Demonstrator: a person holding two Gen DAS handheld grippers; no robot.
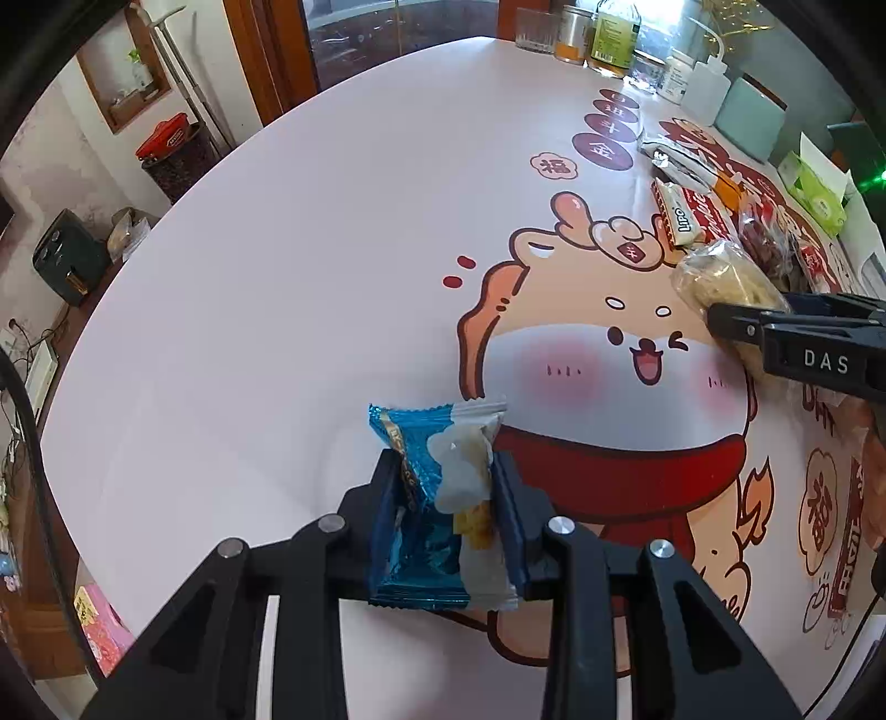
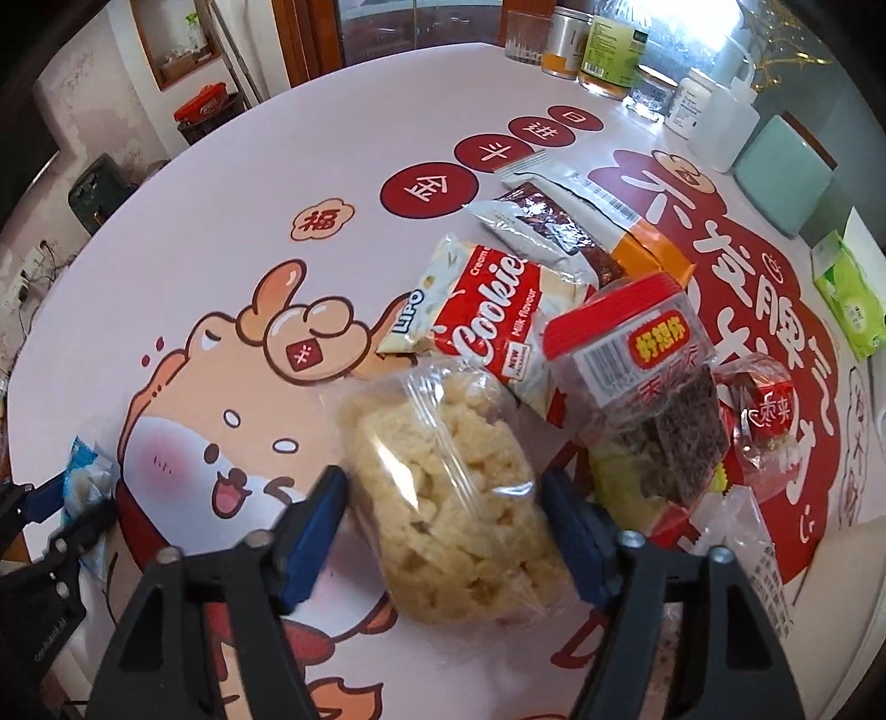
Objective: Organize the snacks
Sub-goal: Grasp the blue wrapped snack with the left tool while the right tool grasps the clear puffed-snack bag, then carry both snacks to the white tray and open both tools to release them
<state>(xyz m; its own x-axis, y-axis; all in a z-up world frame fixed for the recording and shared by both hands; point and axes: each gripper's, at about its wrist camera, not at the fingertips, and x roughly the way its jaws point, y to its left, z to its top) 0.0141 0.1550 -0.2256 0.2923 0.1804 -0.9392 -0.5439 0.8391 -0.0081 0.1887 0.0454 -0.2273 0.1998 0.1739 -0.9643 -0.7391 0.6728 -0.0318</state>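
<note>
My left gripper (image 1: 446,487) is shut on a blue and white snack packet (image 1: 437,498) and holds it just above the table; the packet also shows at the left of the right wrist view (image 2: 83,476). My right gripper (image 2: 443,498) has its jaws around a clear bag of pale puffed rice cake (image 2: 448,498); the pads sit at the bag's sides, and it also shows in the left wrist view (image 1: 720,282). Behind it lie a red Cookies pack (image 2: 487,321), a clear tub with a red lid (image 2: 648,376), a brown-and-white packet (image 2: 554,227) and a small red packet (image 2: 764,410).
The round table (image 1: 277,277) has a cartoon dog cloth. Jars, a glass and bottles (image 2: 603,50) stand at the far edge, with a teal box (image 2: 786,171) and a green tissue pack (image 2: 853,299) at the right. Shelves and an air fryer (image 1: 66,260) stand beyond the left edge.
</note>
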